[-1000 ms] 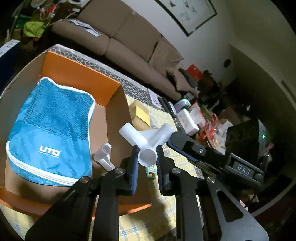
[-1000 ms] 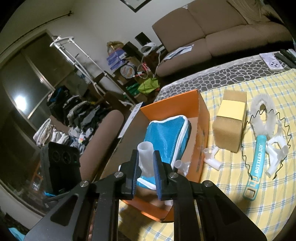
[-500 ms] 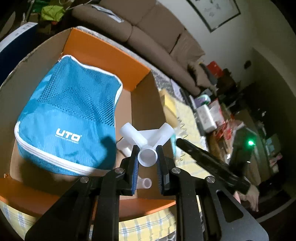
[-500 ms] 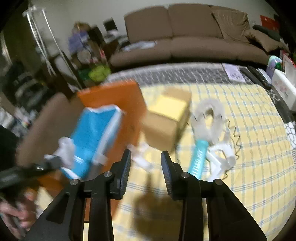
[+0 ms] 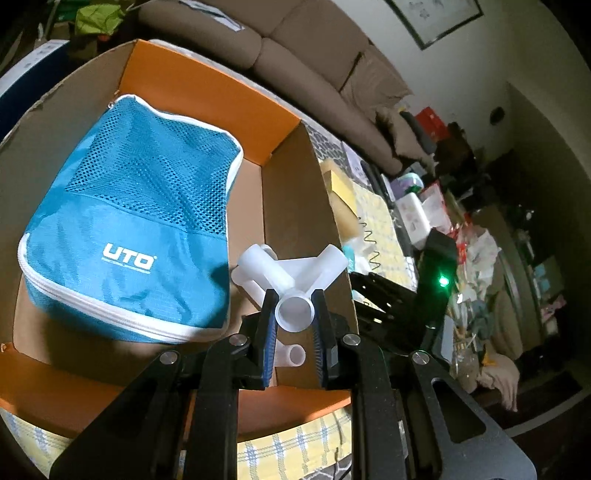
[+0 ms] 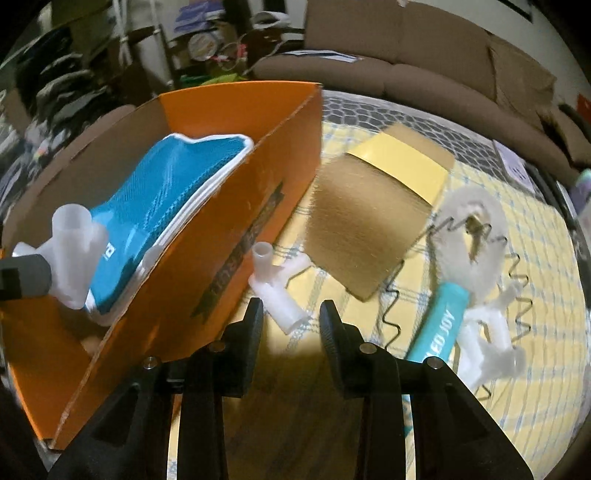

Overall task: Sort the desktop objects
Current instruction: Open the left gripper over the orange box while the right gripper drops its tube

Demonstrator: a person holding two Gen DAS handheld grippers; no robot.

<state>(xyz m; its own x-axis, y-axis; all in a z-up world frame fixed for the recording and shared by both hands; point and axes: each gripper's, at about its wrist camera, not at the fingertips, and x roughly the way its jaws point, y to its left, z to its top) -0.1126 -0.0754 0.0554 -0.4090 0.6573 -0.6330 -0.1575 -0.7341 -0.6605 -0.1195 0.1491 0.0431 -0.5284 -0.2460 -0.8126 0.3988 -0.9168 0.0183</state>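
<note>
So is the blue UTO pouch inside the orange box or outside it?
Inside. The blue pouch lies flat on the floor of the orange box, with the box walls around it; the right wrist view shows the same.

Dim room, brown sofa (image 5: 295,70), framed picture (image 5: 436,18).

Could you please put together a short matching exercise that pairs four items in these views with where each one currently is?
Things:
1. blue mesh pouch
2. white connector in the left hand-held gripper
3. white connector near the right hand-held gripper
4. tan box

Places:
A. lying on the checked cloth just outside the orange box
B. lying flat inside the orange box
C. clamped between the pads, over the orange box
D. standing on the checked cloth beside the teal-handled brush

Pairs: 1-B, 2-C, 3-A, 4-D
</note>
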